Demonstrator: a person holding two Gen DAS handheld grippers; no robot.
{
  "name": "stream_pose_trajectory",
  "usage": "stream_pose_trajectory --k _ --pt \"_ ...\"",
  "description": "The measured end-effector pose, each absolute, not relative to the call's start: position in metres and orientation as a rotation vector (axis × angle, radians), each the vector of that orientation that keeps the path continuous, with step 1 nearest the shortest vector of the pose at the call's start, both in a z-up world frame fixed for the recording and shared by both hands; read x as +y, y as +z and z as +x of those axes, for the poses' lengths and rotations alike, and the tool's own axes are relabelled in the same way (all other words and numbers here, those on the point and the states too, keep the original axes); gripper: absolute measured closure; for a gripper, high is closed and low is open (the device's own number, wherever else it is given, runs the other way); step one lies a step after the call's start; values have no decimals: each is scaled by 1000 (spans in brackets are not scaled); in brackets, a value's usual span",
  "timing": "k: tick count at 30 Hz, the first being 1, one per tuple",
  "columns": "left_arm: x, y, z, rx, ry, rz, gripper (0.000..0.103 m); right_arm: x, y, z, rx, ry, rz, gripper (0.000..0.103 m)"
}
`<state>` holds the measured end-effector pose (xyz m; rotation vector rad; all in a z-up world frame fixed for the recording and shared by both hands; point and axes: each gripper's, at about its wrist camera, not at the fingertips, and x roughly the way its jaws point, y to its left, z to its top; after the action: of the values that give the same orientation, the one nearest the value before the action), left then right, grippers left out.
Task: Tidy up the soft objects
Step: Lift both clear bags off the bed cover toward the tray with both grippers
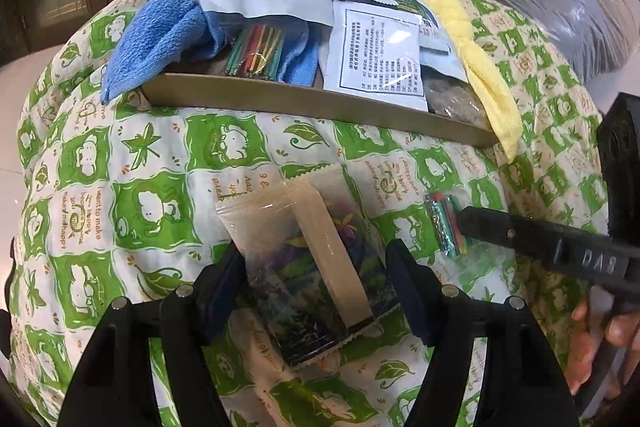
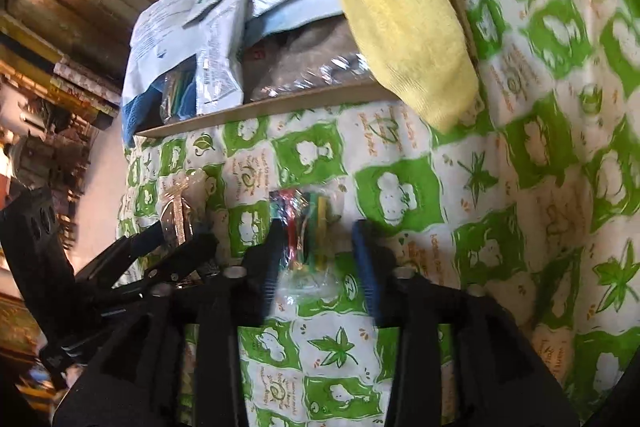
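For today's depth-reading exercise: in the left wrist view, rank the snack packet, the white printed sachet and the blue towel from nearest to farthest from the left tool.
1. Snack packet: between the left tool's fingers, on the quilt.
2. White printed sachet: in the cardboard tray, right of centre.
3. Blue towel: draped over the tray's far left corner.

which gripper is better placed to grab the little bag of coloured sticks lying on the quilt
Right. The right gripper already straddles the small stick bag, while the left gripper is around the snack packet.
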<state>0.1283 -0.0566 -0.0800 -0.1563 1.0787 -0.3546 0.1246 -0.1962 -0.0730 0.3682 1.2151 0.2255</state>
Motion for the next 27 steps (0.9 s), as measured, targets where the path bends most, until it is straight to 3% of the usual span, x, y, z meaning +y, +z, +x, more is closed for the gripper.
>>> stream_pose_trajectory --k 10,12,14,15,17,21,22,27 --pt "-70 -83 127 1067 -336 -44 33 -135 -88 134 1219 206 83 61" --pt "-74 -83 126 1061 -330 -13 33 -130 -90 136 1220 201 71 64" --pt "-79 -83 125 1050 -326 19 33 -127 -91 135 1217 199 70 79" --pt "-80 -83 125 1046 -326 28 34 -127 -91 136 1214 200 85 80" --pt "-81 -81 124 1038 -339 23 45 -130 -89 135 1211 200 98 87" --pt "-73 -76 123 1031 -365 -66 59 -154 -80 131 1197 198 151 88" --pt "-71 -75 124 1031 -373 -80 70 -159 -79 131 1194 195 159 88" --pt "-70 -74 126 1039 -392 -107 71 -178 -74 131 1176 188 202 88"
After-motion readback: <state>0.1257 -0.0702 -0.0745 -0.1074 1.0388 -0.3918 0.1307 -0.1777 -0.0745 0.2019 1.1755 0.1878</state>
